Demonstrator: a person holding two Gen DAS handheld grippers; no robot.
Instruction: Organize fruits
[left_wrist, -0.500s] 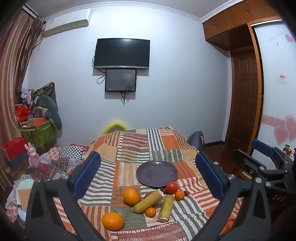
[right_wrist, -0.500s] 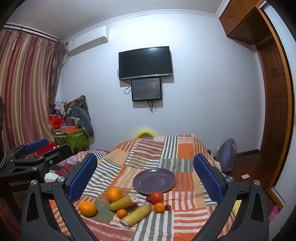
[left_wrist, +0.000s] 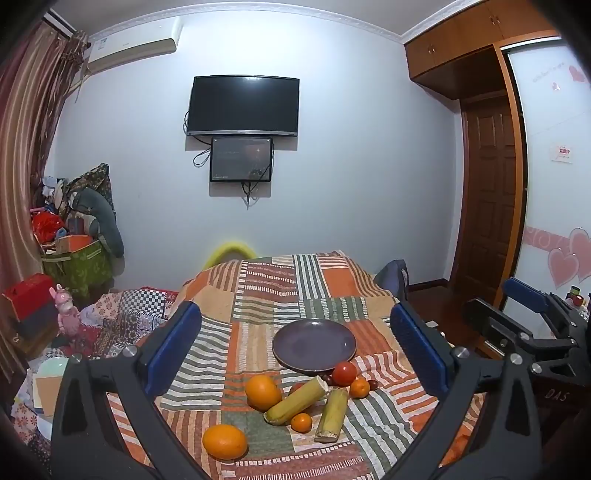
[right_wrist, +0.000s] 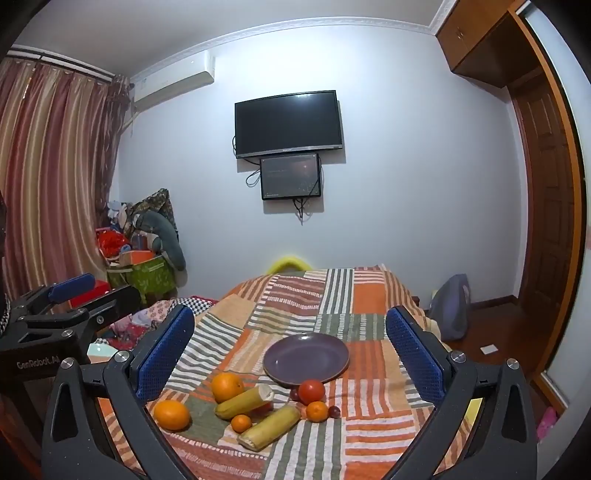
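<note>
A patchwork-covered table (left_wrist: 258, 332) carries an empty purple plate (left_wrist: 314, 345). Just before it lie two sugarcane pieces (left_wrist: 295, 402), two oranges (left_wrist: 224, 442), a tomato (left_wrist: 344, 373) and tangerines (left_wrist: 301, 422). Left gripper (left_wrist: 295, 354) and right gripper (right_wrist: 291, 354) hover with fingers spread, holding nothing.

Even, cool indoor light fills my view — soft shadows sit under the television (left_wrist: 242, 106) and the fruit. Both pictures are sharp at centre, no blur. Fisheye bends the walls, and the corners fall to black — faint glare on the screen.
</note>
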